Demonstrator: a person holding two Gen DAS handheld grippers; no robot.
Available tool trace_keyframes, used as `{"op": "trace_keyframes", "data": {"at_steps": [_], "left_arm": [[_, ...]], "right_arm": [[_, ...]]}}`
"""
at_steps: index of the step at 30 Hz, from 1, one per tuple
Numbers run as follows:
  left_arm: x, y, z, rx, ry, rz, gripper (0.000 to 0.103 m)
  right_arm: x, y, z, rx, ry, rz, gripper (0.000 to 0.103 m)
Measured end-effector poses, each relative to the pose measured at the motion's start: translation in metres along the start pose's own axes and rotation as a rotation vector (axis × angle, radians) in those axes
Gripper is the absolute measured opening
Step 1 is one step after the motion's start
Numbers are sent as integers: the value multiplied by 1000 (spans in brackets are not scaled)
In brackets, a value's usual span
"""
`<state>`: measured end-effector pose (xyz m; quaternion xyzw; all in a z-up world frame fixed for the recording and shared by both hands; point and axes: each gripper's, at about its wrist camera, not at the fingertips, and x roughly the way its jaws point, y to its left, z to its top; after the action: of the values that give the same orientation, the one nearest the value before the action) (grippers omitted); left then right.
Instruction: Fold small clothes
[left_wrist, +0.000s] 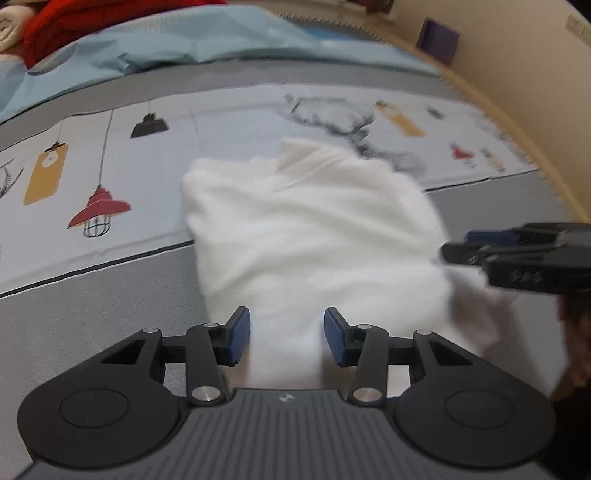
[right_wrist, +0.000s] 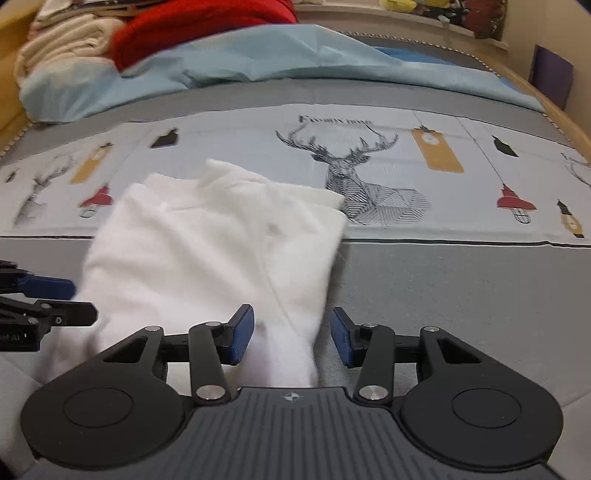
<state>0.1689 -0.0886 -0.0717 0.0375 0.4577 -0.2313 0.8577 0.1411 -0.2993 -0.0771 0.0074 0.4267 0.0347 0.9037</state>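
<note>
garment: a small white garment (left_wrist: 314, 236) lies on the bed, its far end over the printed panel, its near end on the plain grey band
progress: it looks folded into a narrow, roughly rectangular bundle, long sides doubled in; I judge at least one fold is made, and a last crosswise fold and a smoothing seem left
fabric: soft, matte, slightly fuzzy knit; layered edges at the far end, a faint curved seam in the right wrist view; blur hides finer detail
left gripper (left_wrist: 287, 334): jaws apart over the near edge, cloth showing between the blue ribbed pads (left_wrist: 240, 334), which do not press it
right gripper (right_wrist: 291, 338): jaws likewise apart above the garment's right near corner, nothing pinched
bed cover (right_wrist: 424, 280): smooth woven sheet, grey bands round a pale panel printed with a stag and hanging lamps
beyond: a crumpled light blue sheet (right_wrist: 258, 55), then a red knit (right_wrist: 192, 26) and cream towels (right_wrist: 62, 44) piled at the far end
</note>
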Motion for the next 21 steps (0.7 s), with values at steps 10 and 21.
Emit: {"op": "trace_keyframes", "data": {"at_steps": [10,21], "left_arm": [[-21,-35,-26,270,6,213,54],[-165,-98,-62,134,-385,267,84]], "right_arm": [[-34,-11,-4,32,0,-79,56],[-170,3,-47,45,-416,-34,76]]}}
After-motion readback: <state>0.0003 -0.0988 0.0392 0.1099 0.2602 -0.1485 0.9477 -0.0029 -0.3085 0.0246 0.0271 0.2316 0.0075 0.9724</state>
